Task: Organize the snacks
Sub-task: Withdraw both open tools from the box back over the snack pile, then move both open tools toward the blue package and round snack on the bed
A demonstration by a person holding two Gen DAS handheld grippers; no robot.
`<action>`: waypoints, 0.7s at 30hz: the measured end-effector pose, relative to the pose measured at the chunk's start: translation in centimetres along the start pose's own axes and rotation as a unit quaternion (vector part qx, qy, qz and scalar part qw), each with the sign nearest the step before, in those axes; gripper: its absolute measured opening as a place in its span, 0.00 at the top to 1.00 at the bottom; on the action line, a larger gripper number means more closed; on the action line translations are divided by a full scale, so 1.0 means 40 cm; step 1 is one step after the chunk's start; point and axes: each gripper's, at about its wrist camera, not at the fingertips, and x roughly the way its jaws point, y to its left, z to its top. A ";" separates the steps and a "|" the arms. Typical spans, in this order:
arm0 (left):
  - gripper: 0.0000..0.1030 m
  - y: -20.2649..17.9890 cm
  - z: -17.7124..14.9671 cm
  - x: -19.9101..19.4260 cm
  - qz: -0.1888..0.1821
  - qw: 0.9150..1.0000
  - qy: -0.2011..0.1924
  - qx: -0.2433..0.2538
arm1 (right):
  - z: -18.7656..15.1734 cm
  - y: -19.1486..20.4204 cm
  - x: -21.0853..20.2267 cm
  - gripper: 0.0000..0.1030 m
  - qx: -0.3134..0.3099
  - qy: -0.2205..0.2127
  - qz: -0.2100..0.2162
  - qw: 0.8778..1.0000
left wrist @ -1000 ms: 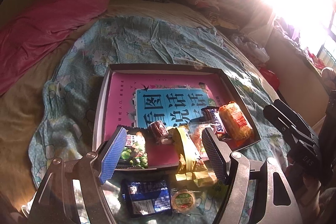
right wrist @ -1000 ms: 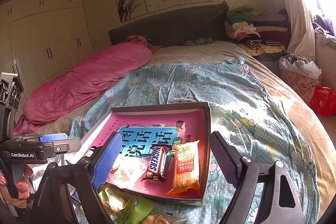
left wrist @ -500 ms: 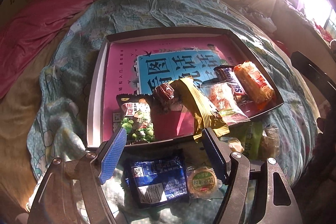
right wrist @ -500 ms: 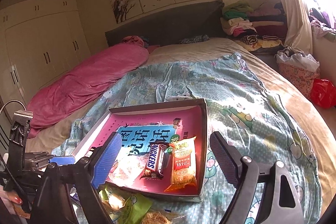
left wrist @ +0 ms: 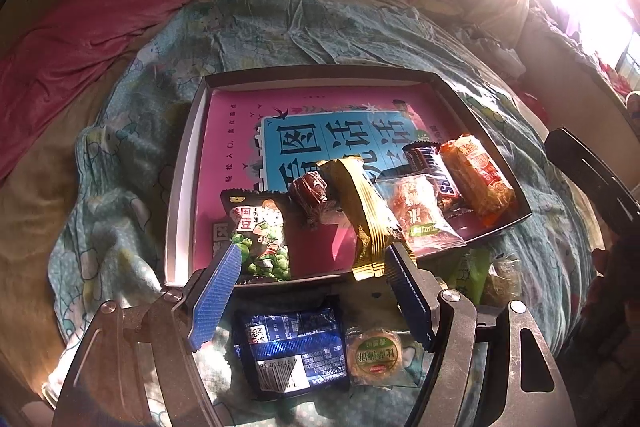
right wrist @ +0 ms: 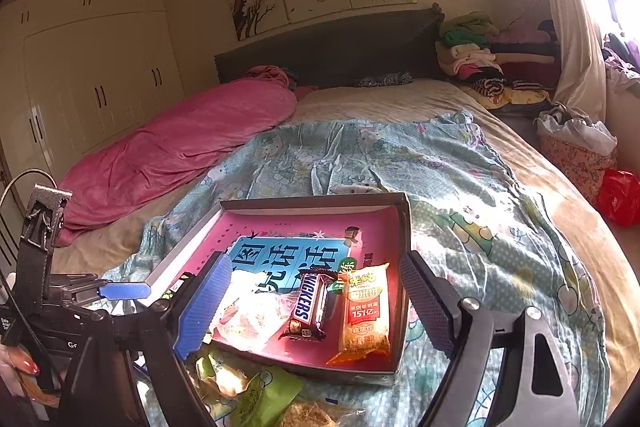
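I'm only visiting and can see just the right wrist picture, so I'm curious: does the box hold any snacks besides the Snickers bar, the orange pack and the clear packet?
Observer: Yes. The left wrist view shows a green pea packet in the near left part of the box.
Operator: Is anything I can't see still outside the box?
Observer: A blue packet lies on the bedspread just in front of the box, framed by the open left gripper.
Operator: Is it on its own there?
Observer: No. A round green-labelled snack lies right beside it, on its right in that picture.
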 end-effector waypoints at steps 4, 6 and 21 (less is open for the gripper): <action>0.26 -0.001 -0.005 -0.022 -0.009 1.000 -0.005 -0.002 | -0.002 0.002 -0.004 0.17 0.001 0.001 0.002 1.000; 0.26 0.002 -0.007 -0.032 -0.011 1.000 -0.008 -0.003 | -0.002 0.001 -0.009 0.17 0.004 0.000 0.002 1.000; 0.26 0.100 -0.027 -0.081 0.005 0.999 -0.017 -0.041 | -0.010 -0.024 -0.039 0.16 0.020 0.004 -0.015 1.000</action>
